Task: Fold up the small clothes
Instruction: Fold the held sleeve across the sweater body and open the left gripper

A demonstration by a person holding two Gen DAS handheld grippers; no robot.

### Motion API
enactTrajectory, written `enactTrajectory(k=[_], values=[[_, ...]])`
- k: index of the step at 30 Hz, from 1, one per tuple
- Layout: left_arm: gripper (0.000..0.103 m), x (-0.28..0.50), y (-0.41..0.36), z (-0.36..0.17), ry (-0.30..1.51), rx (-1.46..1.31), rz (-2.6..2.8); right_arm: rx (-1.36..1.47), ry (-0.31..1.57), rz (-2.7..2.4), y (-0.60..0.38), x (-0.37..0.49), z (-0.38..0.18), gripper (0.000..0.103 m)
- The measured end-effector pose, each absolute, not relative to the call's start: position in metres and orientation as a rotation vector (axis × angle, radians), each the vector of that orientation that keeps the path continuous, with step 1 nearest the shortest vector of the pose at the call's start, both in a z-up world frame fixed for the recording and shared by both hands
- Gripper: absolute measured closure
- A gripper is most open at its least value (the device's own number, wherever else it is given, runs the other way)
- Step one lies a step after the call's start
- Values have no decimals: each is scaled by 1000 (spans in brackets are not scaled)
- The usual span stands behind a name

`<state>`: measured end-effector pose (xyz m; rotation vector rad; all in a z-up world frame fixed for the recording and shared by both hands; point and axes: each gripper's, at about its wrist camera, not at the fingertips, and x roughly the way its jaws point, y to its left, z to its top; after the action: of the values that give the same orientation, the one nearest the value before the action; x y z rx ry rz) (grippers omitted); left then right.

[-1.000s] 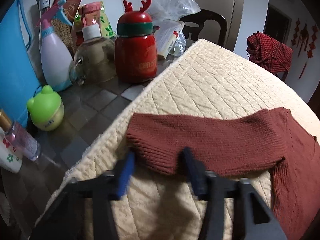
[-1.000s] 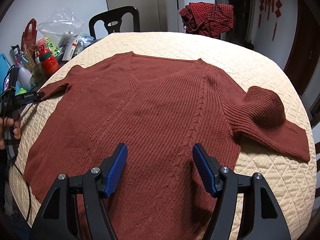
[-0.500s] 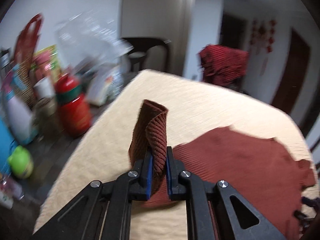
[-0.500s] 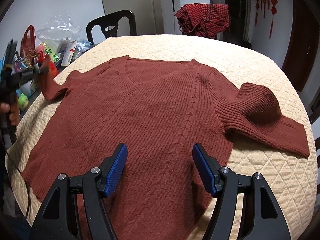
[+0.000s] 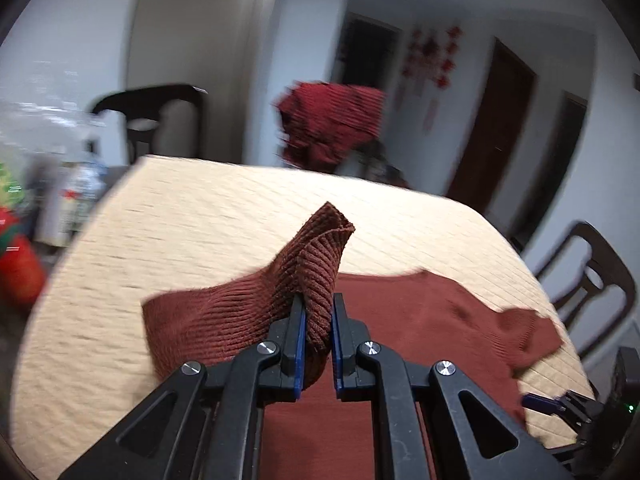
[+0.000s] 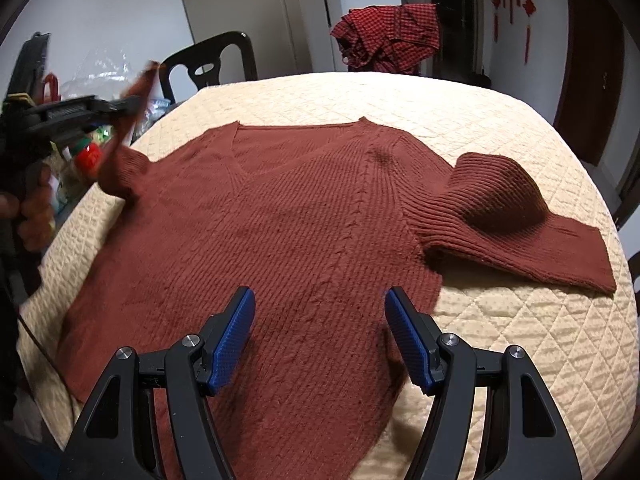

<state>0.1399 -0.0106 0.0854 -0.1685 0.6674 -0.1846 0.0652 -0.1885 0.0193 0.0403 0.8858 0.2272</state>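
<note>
Your left gripper (image 5: 318,322) with jaws pinched tight on the sweater's sleeve cuff (image 5: 320,256), cuff lifted above the counter (image 6: 500,340), your right gripper (image 6: 320,340) with jaws wide apart over the brown sweater (image 6: 304,216), sweater flat on the counter's cream quilt.

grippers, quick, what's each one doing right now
Left gripper: shut on the sleeve cuff of the rust sweater, cuff raised off the quilt.
Right gripper: open, holding nothing, over the sweater's lower body.
</note>
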Motion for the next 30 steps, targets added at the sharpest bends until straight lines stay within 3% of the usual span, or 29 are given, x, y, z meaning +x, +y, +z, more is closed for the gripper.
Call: enactTrajectory(k=[5, 9, 12, 18, 23, 27, 29, 30], values=[[88, 154, -54, 56, 781, -147, -328, 81, 880, 231, -194, 64, 25, 35], [68, 145, -51, 50, 801, -168, -339, 110, 867, 234, -198, 66, 29, 35], [59, 136, -33, 58, 760, -176, -312, 142, 865, 246, -197, 72, 30, 35], [58, 136, 22, 59, 736, -143, -100, 205, 871, 322, -183, 98, 33, 37], [58, 138, 61, 38, 775, -184, 10, 219, 940, 370, -162, 136, 18, 64], [58, 141, 65, 18, 811, -183, 9, 234, 1002, 382, -150, 163, 0, 66], [60, 143, 63, 9, 839, -170, 0, 220, 1012, 369, -144, 172, -5, 86], [64, 144, 62, 5, 852, -164, -9, 206, 1009, 364, -142, 174, -4, 91]])
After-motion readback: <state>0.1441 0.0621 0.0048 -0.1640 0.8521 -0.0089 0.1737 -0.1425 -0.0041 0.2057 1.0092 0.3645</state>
